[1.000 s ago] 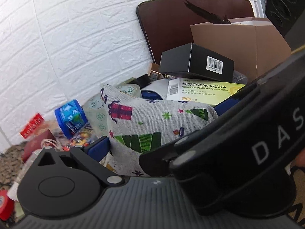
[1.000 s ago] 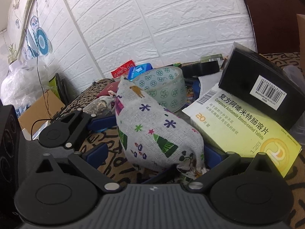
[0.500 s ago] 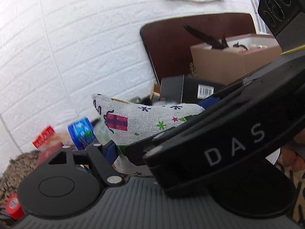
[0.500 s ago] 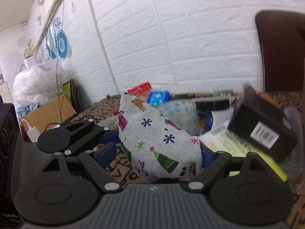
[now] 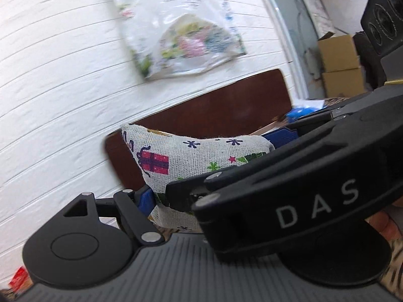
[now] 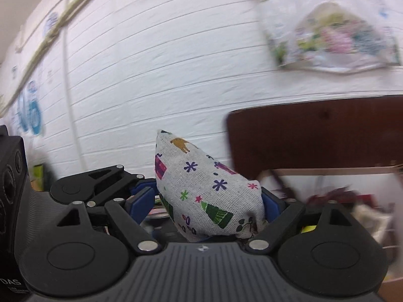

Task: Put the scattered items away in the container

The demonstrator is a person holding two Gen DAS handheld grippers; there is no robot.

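Each camera sits just behind its own fingers and looks forward along them, tilted up toward the white brick wall (image 5: 63, 80). The left wrist view has the right gripper (image 5: 216, 166) crossing close in front on its right; the right wrist view has the left gripper (image 6: 141, 188) just to its left. Both share the printed cloth pouch (image 6: 206, 191) very near the lens, the brown board (image 5: 214, 115) and the wall-hung plastic bag (image 6: 332, 32).

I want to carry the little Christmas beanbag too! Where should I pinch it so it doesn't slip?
Pinch the beanbag across its fat lower part, coming from its two sides, as the right gripper does. The bottom bulges wide and soft between the blue pads, while the top narrows to a floppy corner that would slide out.
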